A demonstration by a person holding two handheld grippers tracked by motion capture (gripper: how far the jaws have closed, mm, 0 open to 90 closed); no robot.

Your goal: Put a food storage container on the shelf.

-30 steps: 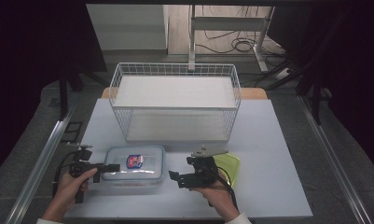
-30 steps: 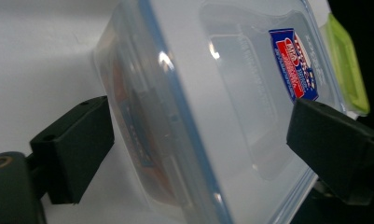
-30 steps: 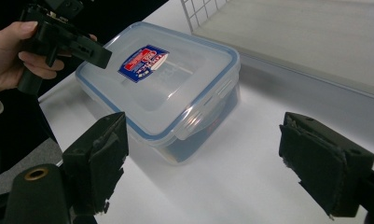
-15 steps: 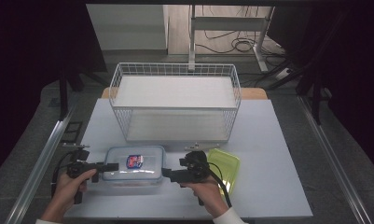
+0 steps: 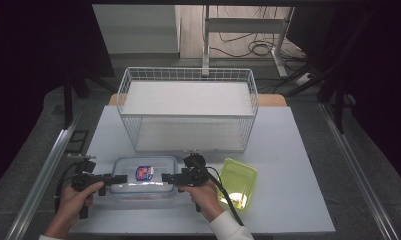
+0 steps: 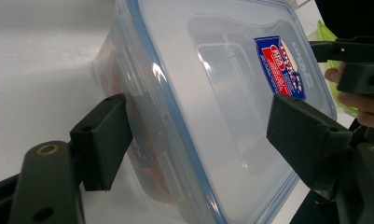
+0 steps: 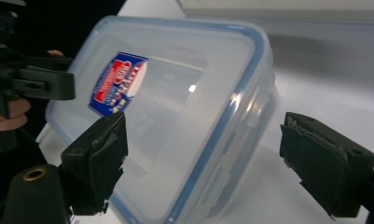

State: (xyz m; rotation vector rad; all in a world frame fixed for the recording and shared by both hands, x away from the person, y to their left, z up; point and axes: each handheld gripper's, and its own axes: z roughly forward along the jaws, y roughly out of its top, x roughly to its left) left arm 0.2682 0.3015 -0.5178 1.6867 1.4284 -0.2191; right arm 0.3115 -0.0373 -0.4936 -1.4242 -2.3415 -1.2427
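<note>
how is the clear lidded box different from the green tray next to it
The clear lidded box is colourless with a blue-edged lid and a red and blue label; the green tray is yellow-green and unlabelled. The box is covered by its lid; the tray lies open-topped. The left gripper and right gripper sit at the box's two ends; no jaws are at the tray. Both are see-through plastic and rest on the white table.

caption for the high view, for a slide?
Left claw and right claw flank a clear lidded container before a wire basket.
</note>
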